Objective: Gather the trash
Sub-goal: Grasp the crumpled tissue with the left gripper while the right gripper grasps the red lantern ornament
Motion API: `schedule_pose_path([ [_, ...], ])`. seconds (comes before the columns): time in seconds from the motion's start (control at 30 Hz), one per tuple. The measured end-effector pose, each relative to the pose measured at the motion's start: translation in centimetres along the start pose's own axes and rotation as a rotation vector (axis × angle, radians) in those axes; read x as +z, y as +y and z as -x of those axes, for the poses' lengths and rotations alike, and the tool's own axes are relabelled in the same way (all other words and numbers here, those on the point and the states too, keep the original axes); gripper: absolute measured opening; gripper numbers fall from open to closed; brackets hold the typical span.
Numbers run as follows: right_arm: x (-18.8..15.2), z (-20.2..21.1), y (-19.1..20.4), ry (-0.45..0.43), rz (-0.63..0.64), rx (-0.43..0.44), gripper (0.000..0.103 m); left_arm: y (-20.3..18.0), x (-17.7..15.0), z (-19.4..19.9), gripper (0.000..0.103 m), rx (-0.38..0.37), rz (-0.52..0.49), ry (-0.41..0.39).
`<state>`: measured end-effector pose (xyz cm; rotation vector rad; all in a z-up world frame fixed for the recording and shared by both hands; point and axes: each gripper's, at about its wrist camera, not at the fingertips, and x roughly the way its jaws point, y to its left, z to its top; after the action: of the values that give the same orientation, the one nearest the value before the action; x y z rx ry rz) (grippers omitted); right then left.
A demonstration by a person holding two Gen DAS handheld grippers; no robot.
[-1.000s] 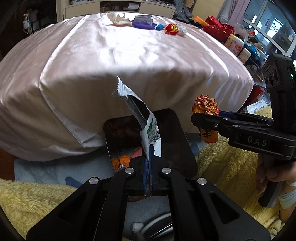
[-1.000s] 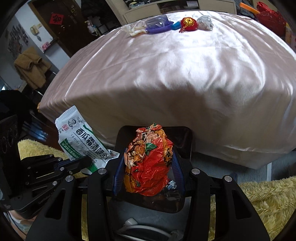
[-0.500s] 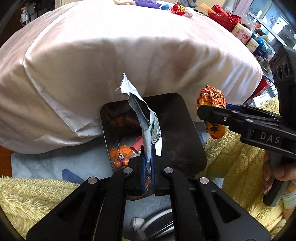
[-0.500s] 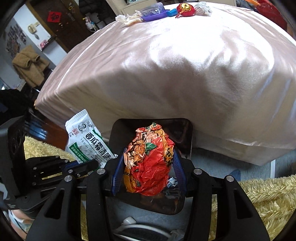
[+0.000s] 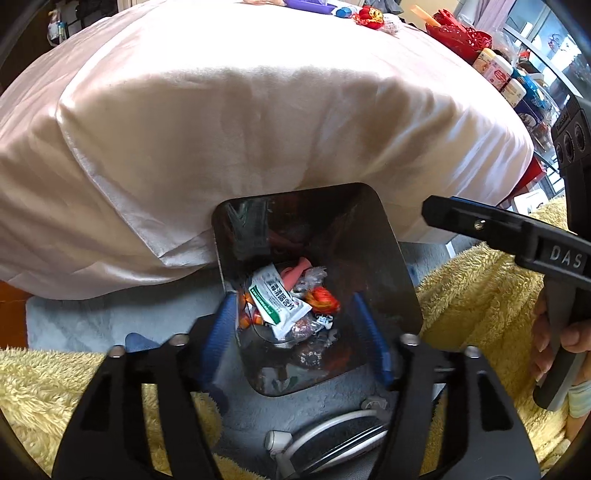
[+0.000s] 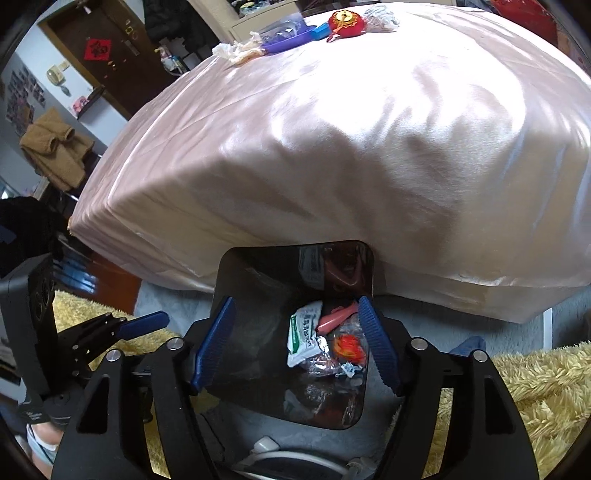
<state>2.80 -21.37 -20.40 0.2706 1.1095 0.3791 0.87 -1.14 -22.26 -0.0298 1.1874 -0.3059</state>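
White-and-green packet (image 5: pixel 277 300) in dark bin (image 5: pixel 402 280); pale pink cloth (image 5: pixel 240 122); yellow fleece (image 5: pixel 476 295).

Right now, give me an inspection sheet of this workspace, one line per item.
Surface: pink satin cloth over the table, wrinkled.
Job's things: white and green sachet and orange-red wrapper lie inside the dark bin on the floor.
Clutter: purple tray, red ornament and crumpled tissue at the table's far edge.
Grippers: left gripper and right gripper both open above the bin, jaws just opened, nothing between the pads.
Cables: white cord on the floor before the bin.
Surroundings: yellow fluffy rug, dark door.
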Motion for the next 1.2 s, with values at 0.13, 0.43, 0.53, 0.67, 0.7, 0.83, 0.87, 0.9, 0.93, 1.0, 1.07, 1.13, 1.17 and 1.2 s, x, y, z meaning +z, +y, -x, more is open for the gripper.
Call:
schedule_pose_path([
  [0.13, 0.3, 0.5, -0.5, -0.002, -0.034, 0.019, 0.077, 0.2, 0.3, 0.5, 0.079, 0.012, 0.013, -0.006],
  [0.43, 3.3, 3.5, 0.5, -0.069, -0.018, 0.012, 0.077, -0.4, 2.2, 3.9, 0.091, 0.025, -0.001, -0.072],
  [0.53, 5.3, 5.1, 0.6, -0.115, -0.012, -0.001, 0.077, -0.7, 3.5, 5.6, 0.092, 0.023, -0.008, -0.119],
  [0.67, 8.1, 6.6, 0.6, -0.168, 0.005, -0.031, 0.077, -0.9, 5.8, 7.4, 0.094, 0.044, -0.025, -0.177],
  [0.7, 8.8, 6.9, 0.5, -0.18, 0.007, -0.038, 0.077, -0.8, 6.5, 7.6, 0.094, 0.048, -0.025, -0.188],
  [0.83, 11.6, 7.8, 0.1, -0.22, 0.009, -0.058, 0.077, -0.4, 9.3, 8.4, 0.094, 0.055, -0.016, -0.212],
  [0.87, 12.2, 7.9, 0.0, -0.228, 0.012, -0.061, 0.077, -0.3, 10.0, 8.4, 0.094, 0.06, -0.013, -0.217],
  [0.9, 12.8, 7.9, 0.0, -0.234, 0.015, -0.064, 0.077, -0.1, 10.7, 8.5, 0.094, 0.062, -0.01, -0.223],
  [0.93, 13.3, 7.9, 0.0, -0.237, 0.019, -0.067, 0.077, 0.1, 11.4, 8.5, 0.094, 0.062, -0.007, -0.229],
  [1.0, 14.3, 7.5, -0.1, -0.237, 0.026, -0.069, 0.077, 0.5, 12.7, 8.5, 0.094, 0.065, -0.001, -0.236],
  [1.07, 15.1, 6.8, -0.2, -0.225, 0.027, -0.067, 0.077, 1.0, 14.0, 8.0, 0.094, 0.07, 0.004, -0.233],
  [1.13, 15.8, 5.9, -0.3, -0.209, 0.028, -0.069, 0.077, 1.5, 15.2, 7.6, 0.094, 0.072, 0.0, -0.228],
  [1.17, 16.2, 5.3, -0.4, -0.199, 0.028, -0.07, 0.077, 1.7, 15.9, 7.3, 0.094, 0.078, -0.003, -0.226],
  [1.2, 16.4, 4.8, -0.4, -0.192, 0.027, -0.07, 0.077, 1.9, 16.6, 7.1, 0.094, 0.086, -0.006, -0.224],
])
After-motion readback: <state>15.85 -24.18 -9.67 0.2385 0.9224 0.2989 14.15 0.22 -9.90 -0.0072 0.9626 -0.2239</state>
